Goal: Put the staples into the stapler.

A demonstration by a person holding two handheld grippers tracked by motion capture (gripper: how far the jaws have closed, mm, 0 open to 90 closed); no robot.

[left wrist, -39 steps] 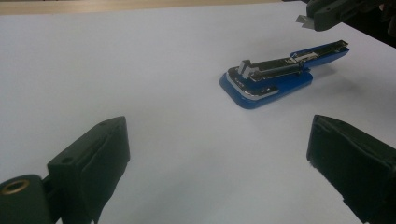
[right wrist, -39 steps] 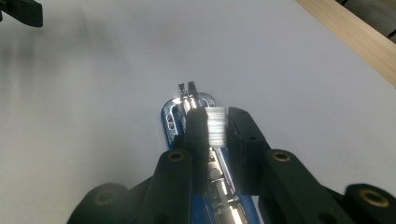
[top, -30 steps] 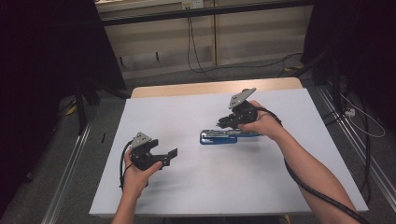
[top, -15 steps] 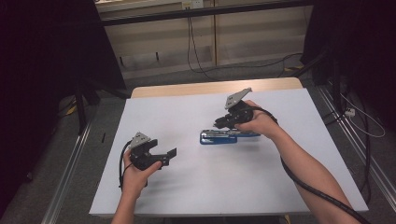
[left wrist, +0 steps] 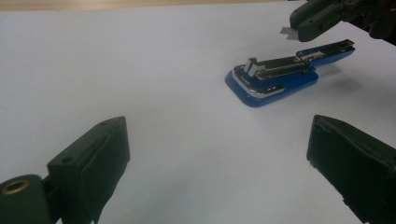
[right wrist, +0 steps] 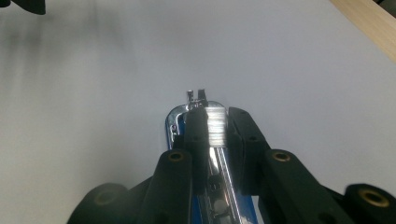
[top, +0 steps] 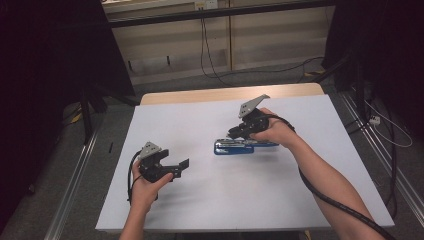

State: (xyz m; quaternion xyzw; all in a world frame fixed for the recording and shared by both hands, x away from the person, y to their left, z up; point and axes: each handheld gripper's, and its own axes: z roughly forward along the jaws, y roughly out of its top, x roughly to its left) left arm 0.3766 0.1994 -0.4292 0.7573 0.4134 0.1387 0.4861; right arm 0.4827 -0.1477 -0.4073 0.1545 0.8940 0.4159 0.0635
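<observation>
A blue stapler [top: 240, 146] lies swung open on the white tabletop, its chrome magazine [left wrist: 275, 70] facing up. My right gripper [top: 235, 134] hovers just over the stapler's right half, shut on a short silvery staple strip [right wrist: 215, 127]. The same strip [left wrist: 285, 31] sticks out of the right gripper [left wrist: 303, 25] in the left gripper view. Below the jaws in the right gripper view, the stapler [right wrist: 180, 119] runs lengthwise. My left gripper [top: 181, 167] rests at the table's left front, aimed at the stapler, open with nothing between its jaws [left wrist: 217, 140].
The white sheet [top: 225, 200] covers most of the table, with a bare wooden strip [top: 225, 94] along the far edge. Cables trail from both grippers toward the near edge. Metal rails run along the floor on both sides.
The right gripper has edged slightly to the left above the stapler, still holding the strip. The left gripper has stayed where it was.
</observation>
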